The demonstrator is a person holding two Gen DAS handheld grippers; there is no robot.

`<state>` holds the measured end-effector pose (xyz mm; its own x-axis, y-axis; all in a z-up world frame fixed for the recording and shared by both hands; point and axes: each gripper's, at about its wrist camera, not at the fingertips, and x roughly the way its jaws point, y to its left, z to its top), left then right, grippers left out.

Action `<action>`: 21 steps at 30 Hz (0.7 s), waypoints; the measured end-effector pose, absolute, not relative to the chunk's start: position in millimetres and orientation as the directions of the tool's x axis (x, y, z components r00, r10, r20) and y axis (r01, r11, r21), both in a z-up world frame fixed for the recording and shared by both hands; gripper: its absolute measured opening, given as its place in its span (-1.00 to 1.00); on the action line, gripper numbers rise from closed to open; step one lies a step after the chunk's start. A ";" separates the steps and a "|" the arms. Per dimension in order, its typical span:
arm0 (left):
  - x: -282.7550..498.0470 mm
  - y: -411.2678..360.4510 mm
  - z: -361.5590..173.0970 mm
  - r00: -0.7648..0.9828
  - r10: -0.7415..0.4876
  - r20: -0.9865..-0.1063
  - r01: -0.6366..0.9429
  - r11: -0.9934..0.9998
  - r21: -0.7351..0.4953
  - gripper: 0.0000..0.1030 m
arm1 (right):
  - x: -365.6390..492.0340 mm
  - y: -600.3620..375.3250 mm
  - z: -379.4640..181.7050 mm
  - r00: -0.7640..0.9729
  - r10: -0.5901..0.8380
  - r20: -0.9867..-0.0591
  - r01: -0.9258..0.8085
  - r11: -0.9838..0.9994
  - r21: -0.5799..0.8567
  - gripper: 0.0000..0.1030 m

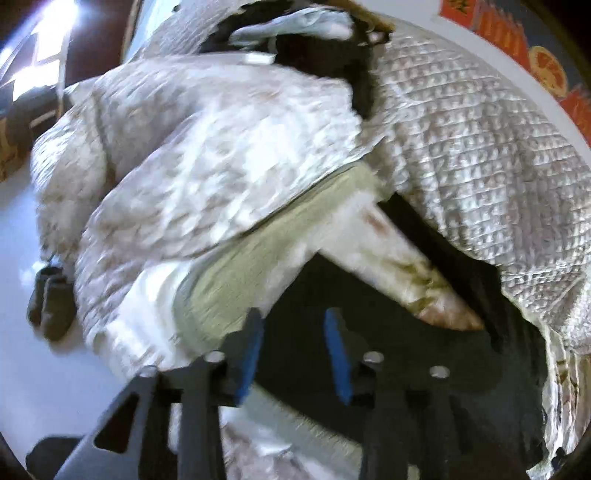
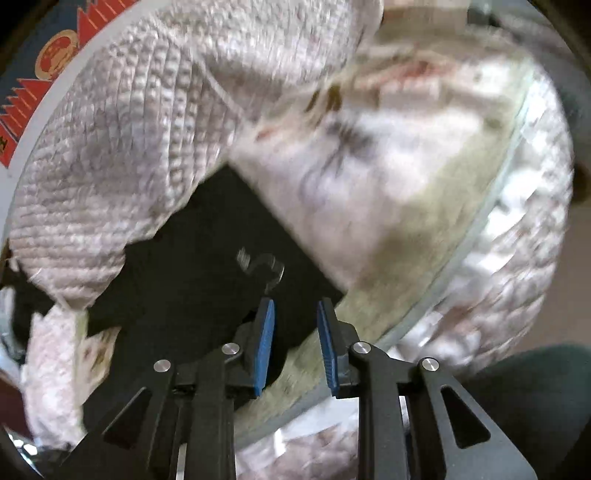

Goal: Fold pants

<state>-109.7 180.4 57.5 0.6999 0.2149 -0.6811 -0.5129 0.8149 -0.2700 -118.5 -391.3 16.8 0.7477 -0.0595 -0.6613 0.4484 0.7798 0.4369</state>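
A big quilted blanket (image 1: 221,147) fills both views, heaped over the black pants (image 2: 207,251) on the white table (image 1: 22,258). Only the right wrist view shows a silver mark on the pants; only the left shows dark socks (image 1: 51,306) on the table. Left gripper (image 1: 295,332) and right gripper (image 2: 295,325) both hang part-open over the pants, holding nothing.

Both fisheye feeds reach me smeared with motion blur, worst on the pale quilted fabric (image 1: 207,155) in the left view and on the printed cloth (image 2: 373,173) in the right. Hard light blows out a window (image 1: 48,29) at the left feed's top corner (pure white glare), while the black cloth (image 2: 207,258) swallows all detail. Edges bow strongly and darken into a round vignette.
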 end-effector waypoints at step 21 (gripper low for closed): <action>6.9 141.0 17.3 0.647 0.123 -0.753 -0.332 0.934 -0.132 -0.07 | -45.3 -346.5 5.9 0.736 0.065 -0.674 0.168 0.947 0.274 -0.44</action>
